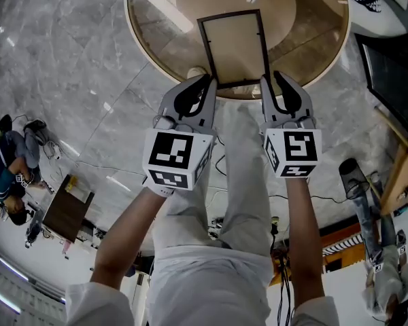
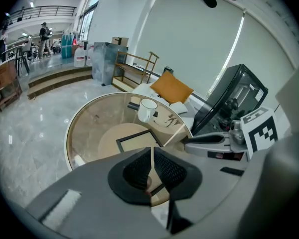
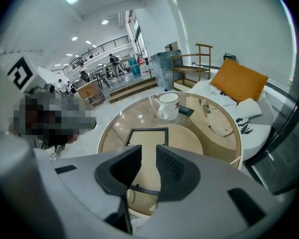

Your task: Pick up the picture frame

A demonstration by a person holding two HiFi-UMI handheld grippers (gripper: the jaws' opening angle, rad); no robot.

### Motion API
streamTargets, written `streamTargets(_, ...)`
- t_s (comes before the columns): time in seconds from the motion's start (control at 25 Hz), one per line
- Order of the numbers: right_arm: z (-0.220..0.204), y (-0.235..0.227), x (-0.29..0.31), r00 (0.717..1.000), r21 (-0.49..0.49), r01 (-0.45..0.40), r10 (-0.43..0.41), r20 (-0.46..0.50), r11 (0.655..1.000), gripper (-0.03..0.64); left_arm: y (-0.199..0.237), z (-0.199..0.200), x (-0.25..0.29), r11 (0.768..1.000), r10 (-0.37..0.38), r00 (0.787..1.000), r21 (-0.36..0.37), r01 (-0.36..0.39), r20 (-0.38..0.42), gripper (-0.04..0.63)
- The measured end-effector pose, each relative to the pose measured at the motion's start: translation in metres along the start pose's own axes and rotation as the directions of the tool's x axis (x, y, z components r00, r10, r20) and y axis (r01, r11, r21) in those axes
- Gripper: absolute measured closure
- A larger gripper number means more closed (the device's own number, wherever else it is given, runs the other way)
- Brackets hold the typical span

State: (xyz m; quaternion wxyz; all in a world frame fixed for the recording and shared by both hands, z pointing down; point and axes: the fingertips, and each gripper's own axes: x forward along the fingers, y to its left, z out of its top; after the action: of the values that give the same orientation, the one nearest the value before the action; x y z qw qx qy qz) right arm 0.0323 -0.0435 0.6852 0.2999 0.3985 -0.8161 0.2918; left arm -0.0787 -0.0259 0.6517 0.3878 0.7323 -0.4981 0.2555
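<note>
A picture frame (image 3: 148,133) is laid on the round glass table (image 3: 118,122), before the right gripper (image 3: 148,156). A mug (image 3: 168,105) is set beyond.

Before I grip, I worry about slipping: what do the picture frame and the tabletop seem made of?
Picture frame: thin matte black border, wood or plastic, cannot tell; pale panel inside. Tabletop: clear glossy glass, judging by light streaks reflected and the tan base showing through.

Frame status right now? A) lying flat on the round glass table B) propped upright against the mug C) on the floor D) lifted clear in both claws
A: the picture frame lies flat on the round table, with its whole outline down on the tabletop.
</note>
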Motion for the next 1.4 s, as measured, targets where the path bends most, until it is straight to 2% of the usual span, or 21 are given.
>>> streamTargets(0.36, -0.047, -0.027, 0.050, 0.997, 0.023, 0.007, -0.005, -0.077, 1.000, 0.551, 0.010, -0.028, 0.049, 1.000, -0.001, 0.999, 0.017, 0.001, -0.034, 0.575)
streamTargets(0.84, -0.086, -0.039, 0.079, 0.987, 0.086, -0.013, 0.026, -0.157, 0.996, 0.549, 0.003, -0.045, 0.074, 0.999, -0.024, 0.996, 0.033, 0.027, -0.084, 0.575)
streamTargets(1.08, -0.084, -0.043, 0.078, 0.987, 0.099, -0.056, 0.070, -0.147, 0.993, 0.537, -0.002, -0.048, 0.074, 0.998, -0.030, 0.995, 0.058, 0.035, -0.097, 0.575)
streamTargets(1.24, -0.086, -0.044, 0.080, 0.980, 0.168, -0.097, 0.124, -0.158, 0.981, 0.559, -0.005, -0.050, 0.074, 0.997, -0.031, 0.994, 0.069, 0.039, -0.106, 0.575)
streamTargets(1.4, -0.085, -0.047, 0.078, 0.979, 0.180, -0.086, 0.117, -0.165, 0.980, 0.575, -0.009, -0.047, 0.073, 0.996, -0.035, 0.994, 0.076, 0.043, -0.105, 0.575)
